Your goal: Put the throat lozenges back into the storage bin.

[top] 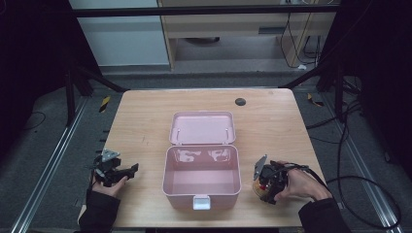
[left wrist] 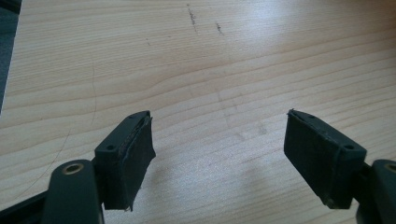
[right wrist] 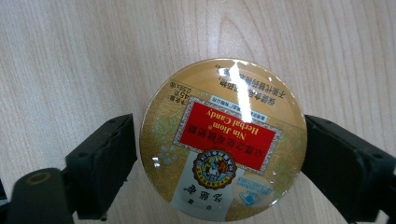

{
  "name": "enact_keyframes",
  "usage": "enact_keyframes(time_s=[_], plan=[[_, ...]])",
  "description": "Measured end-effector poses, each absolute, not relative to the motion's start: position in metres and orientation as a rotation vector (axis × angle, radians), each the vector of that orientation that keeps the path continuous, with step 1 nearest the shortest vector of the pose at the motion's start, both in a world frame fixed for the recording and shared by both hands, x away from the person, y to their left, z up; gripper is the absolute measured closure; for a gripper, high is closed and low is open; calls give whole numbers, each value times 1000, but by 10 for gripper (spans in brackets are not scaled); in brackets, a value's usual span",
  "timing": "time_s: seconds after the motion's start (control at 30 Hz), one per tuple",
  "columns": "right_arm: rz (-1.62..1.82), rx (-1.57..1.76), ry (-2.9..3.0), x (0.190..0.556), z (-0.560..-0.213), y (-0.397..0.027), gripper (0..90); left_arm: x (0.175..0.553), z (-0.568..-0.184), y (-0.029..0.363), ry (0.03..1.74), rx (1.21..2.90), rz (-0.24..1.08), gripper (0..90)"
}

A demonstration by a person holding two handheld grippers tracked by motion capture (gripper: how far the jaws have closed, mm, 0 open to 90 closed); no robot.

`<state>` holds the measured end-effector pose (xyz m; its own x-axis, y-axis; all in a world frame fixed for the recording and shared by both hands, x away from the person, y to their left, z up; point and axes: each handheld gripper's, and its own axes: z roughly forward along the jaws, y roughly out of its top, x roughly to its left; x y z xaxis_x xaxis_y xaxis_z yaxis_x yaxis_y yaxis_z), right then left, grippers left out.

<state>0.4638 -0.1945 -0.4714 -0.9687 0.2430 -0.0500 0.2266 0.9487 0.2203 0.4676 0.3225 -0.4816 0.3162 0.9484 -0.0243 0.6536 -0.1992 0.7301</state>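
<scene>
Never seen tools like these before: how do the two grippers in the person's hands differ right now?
The left gripper has wide-open jaws with bare table between them; the right gripper has its jaws closed on a round candy tin. The left is left of the open pink box, the right on its other side. Both have black jaws.

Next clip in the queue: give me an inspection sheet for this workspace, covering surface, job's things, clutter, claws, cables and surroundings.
Surface: wooden table, faint scuffs.
Job's things: round gold candy tin, lying flat on the table; pink box, lid open, looks empty inside.
Clutter: small dark disc near the far edge.
Claws: left claw open over bare wood; right claw closed on the tin's sides.
Cables: black cable trailing from the right claw off the table; more cables on the floor at right.
Surroundings: dark frame bars, grey floor, pale cabinets behind.
</scene>
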Motion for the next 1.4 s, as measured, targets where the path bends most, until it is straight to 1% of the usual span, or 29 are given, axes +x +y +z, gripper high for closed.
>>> enact_keyframes(time_s=[0.17, 0.27, 0.87, 1.13, 1.4], plan=[[327, 359, 3030, 465, -473, -194, 163, 468, -482, 323, 1412, 1939, 585, 232], [322, 359, 3026, 466, -474, -195, 198, 468, -482, 323, 1413, 1938, 585, 233], [287, 400, 3045, 466, -470, -195, 207, 468, -482, 323, 1414, 1940, 585, 234], [311, 395, 3035, 465, -456, -199, 207, 468, -481, 322, 1413, 1940, 586, 234], [352, 401, 2994, 465, -433, -201, 207, 468, -482, 322, 1412, 1949, 582, 234]])
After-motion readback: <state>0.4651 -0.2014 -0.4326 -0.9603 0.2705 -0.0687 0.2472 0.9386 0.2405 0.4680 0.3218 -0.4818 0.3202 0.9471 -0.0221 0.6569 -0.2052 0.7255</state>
